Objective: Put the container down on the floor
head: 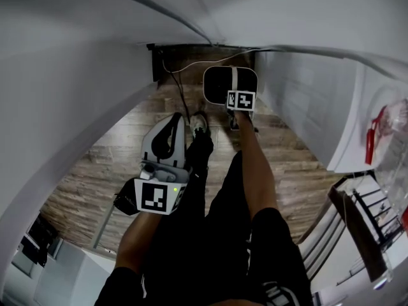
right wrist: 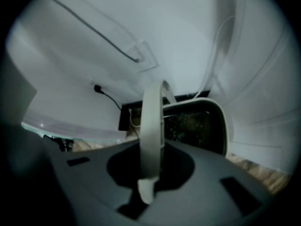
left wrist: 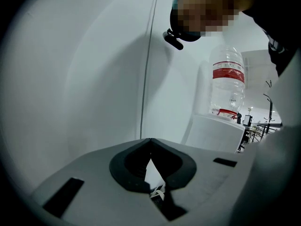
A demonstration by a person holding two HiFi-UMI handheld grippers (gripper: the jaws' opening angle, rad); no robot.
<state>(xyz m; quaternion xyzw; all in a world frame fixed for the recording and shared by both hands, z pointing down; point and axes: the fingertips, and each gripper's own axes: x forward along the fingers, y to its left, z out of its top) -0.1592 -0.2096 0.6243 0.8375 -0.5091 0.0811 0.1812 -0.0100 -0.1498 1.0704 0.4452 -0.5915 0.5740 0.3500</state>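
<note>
The right hand-held gripper (right wrist: 150,147) is clamping the handle (right wrist: 151,121) of the container (head: 220,85), upper centre. Set-down on the floor (head: 127,164) is looking unfinished. The left hand-held gripper (left wrist: 150,145) is hanging closed, empty.

we see a clear water bottle (left wrist: 228,79) with a red label on a white dispenser (left wrist: 217,134); beside them stands a plain white wall (left wrist: 84,79) with a vertical seam; a thin black cable (head: 179,89) runs from a dark wall panel (head: 155,62) toward a light shoe (head: 199,125); dark chair frames (head: 373,225) stand at the right
</note>
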